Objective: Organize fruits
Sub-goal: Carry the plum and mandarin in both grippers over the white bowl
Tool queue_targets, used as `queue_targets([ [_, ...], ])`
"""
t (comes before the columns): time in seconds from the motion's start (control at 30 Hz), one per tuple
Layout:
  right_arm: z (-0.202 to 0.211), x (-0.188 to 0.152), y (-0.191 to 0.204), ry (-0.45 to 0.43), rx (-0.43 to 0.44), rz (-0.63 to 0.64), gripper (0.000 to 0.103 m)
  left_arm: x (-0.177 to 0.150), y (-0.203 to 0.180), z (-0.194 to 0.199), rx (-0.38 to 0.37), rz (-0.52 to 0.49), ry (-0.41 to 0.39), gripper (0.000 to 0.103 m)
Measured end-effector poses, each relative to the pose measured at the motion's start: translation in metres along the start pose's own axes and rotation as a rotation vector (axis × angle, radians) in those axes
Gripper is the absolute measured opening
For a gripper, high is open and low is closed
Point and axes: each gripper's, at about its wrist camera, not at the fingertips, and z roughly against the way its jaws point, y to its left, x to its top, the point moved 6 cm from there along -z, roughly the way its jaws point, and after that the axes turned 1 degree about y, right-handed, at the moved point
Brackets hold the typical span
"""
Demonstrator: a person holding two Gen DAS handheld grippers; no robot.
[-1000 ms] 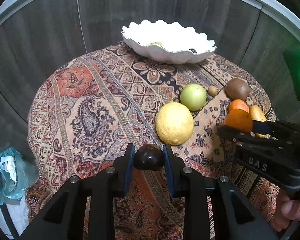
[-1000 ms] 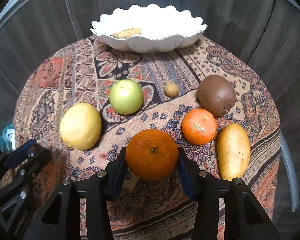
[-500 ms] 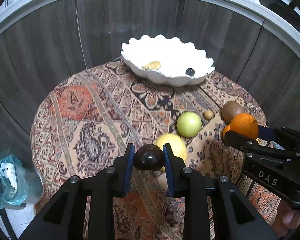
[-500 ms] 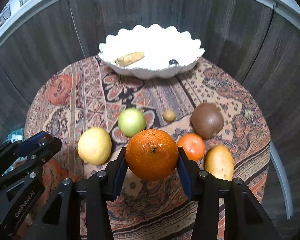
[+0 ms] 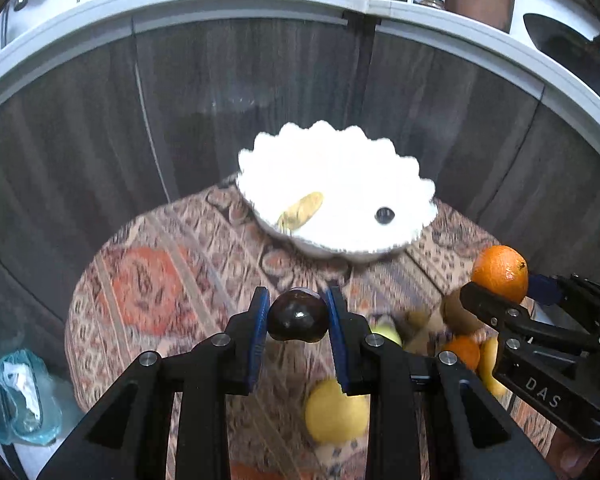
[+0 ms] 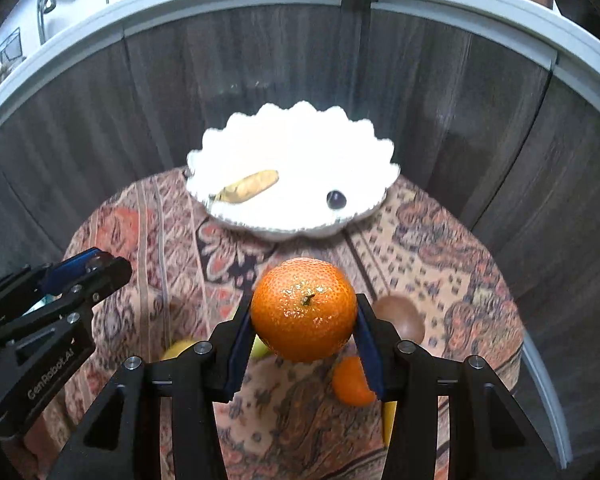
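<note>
"What is the left gripper (image 5: pixel 298 316) holding?"

"It is squeezing a small dark fruit (image 5: pixel 298 318) between its two blue pads. The jaws are almost closed, because the fruit is little."

"And the right gripper (image 6: pixel 304 318)?"

"It is hugging a big orange (image 6: pixel 304 314). Its jaws are standing partly open, pressed on both sides of it."

"Where is the white bowl (image 5: pixel 400 236)?"

"It is sitting at the far edge of the round table (image 6: pixel 440 240). Both fruits are hanging in the air on the near side of the bowl, above the patterned cloth."

"So which way is the bowl lying from the grippers?"

"Straight ahead and lower down. Both grippers are pointing down toward it. The dark fruit is facing the bowl's left half; the orange is facing its middle."

"Which one is nearer?"

"I think they are about the same, side by side."

"Is anything in the bowl?"

"A long yellowish piece (image 6: pixel 250 190) is lying on its left side, long way across, and a tiny dark ball (image 6: pixel 336 199) on its right. The middle is looking free."
</note>
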Motion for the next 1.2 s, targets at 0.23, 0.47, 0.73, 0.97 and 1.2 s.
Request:
queue_targets([
  [0.23,-0.01,0.046,-0.012,-0.05,-0.012,-0.012,0.048,0.042,-0.004,-0.021,-0.011,-0.018,-0.039,0.029],
  [0.47,-0.034,0.081,-0.023,-0.057,-0.014,-0.02,0.048,0.076,-0.005,-0.051,-0.025,-0.034,-0.062,0.029],
  [0.73,-0.069,0.098,-0.032,-0.026,-0.019,-0.035,0.048,0.1,-0.005,-0.09,-0.031,-0.058,-0.054,0.029],
  [0.97,-0.102,0.101,-0.034,0.022,-0.012,-0.039,0.048,0.097,-0.003,-0.123,-0.035,-0.074,-0.005,0.029],
  [1.2,-0.12,0.094,-0.03,0.059,-0.01,-0.021,0.048,0.088,0.0,-0.141,-0.014,-0.082,0.043,0.03],
])
